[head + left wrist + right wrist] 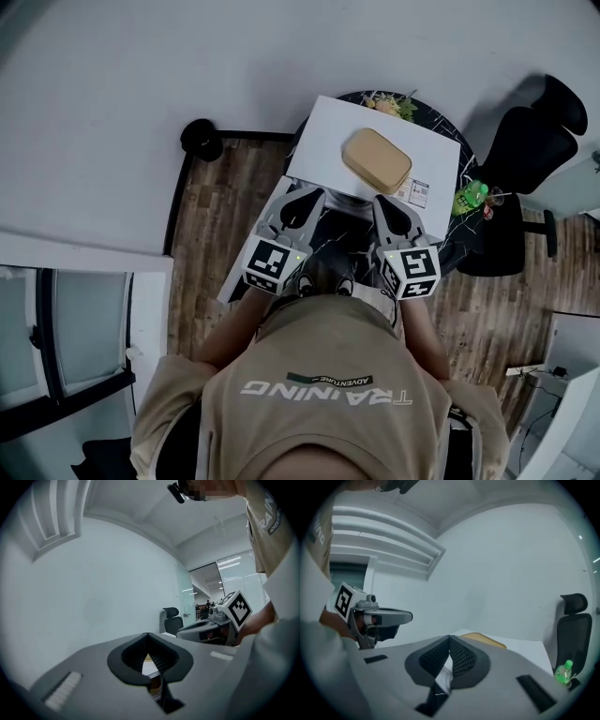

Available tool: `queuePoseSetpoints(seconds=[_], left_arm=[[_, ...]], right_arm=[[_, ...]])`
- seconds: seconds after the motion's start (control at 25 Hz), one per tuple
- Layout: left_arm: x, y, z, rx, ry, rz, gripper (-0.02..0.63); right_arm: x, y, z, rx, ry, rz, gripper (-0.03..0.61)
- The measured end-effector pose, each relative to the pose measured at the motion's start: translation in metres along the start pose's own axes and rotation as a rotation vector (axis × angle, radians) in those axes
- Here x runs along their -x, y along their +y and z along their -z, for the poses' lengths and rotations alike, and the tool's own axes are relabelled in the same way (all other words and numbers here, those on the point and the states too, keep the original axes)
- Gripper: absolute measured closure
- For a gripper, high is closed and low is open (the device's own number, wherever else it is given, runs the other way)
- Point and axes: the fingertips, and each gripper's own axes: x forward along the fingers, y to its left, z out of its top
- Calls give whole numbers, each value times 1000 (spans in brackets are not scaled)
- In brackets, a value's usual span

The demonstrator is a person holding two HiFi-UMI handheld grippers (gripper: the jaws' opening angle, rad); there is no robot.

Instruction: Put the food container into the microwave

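Note:
A tan, lidded food container (376,160) lies on the white top of the microwave (323,131), which stands on a dark round table. In the right gripper view the container (485,641) shows just past my jaws. My left gripper (310,196) and my right gripper (382,202) hover side by side at the near edge of the microwave top, short of the container. Both are shut, tips meeting, with nothing held. The left gripper (148,636) and the right gripper (450,638) point over the top. The microwave's front is hidden beneath the grippers.
A green bottle (472,197) stands on the table to the right of the microwave, also seen as the bottle (564,671). A black office chair (530,141) is at the far right. A plate of food (389,103) sits behind the microwave. A white wall lies beyond.

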Motion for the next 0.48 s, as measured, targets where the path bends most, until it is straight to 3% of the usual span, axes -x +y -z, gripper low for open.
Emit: queuePoseSetpoints(seconds=[0.16,0.48], left_arm=[[2,5,6,19,2,-20,611],[-8,17,12,11,5,-35,611]], right_arm=[[-5,-1,-8,2,-36,-10,569],[-24,-5,-3,46,6,-27,569]])
